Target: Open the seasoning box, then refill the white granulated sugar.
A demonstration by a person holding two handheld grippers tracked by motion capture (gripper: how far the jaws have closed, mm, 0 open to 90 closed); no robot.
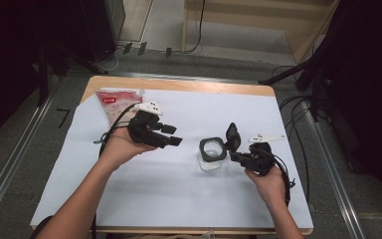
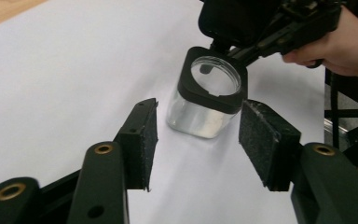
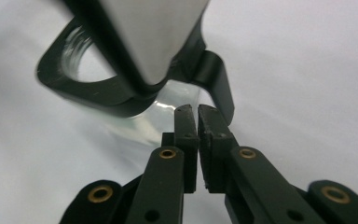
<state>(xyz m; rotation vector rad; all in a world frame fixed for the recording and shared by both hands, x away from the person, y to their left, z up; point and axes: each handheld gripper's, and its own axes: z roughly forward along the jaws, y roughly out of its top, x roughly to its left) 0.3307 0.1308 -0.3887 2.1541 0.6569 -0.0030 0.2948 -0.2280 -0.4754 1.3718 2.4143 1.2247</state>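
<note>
While the clear square jar (image 1: pixel 212 155) stands upright on the white sheet (image 1: pixel 179 194) near the middle of the table (image 1: pixel 179 83), its black collar frames a round mouth and its hinged black lid (image 1: pixel 232 136) is flipped up on the right side. Through the glass the inside looks empty, apart from a pale patch near the bottom that I cannot identify. The right gripper (image 1: pixel 235 152) sits just beside the lid's hinge, jaws pressed almost together; whether they pinch anything I cannot tell. The left gripper (image 1: pixel 171 140) hovers left of the jar, well apart from it, jaws spread with nothing between them. At the far left corner lies a clear pouch (image 1: pixel 115 103) with a red label (image 1: pixel 111 98), its writing too small to read.
</note>
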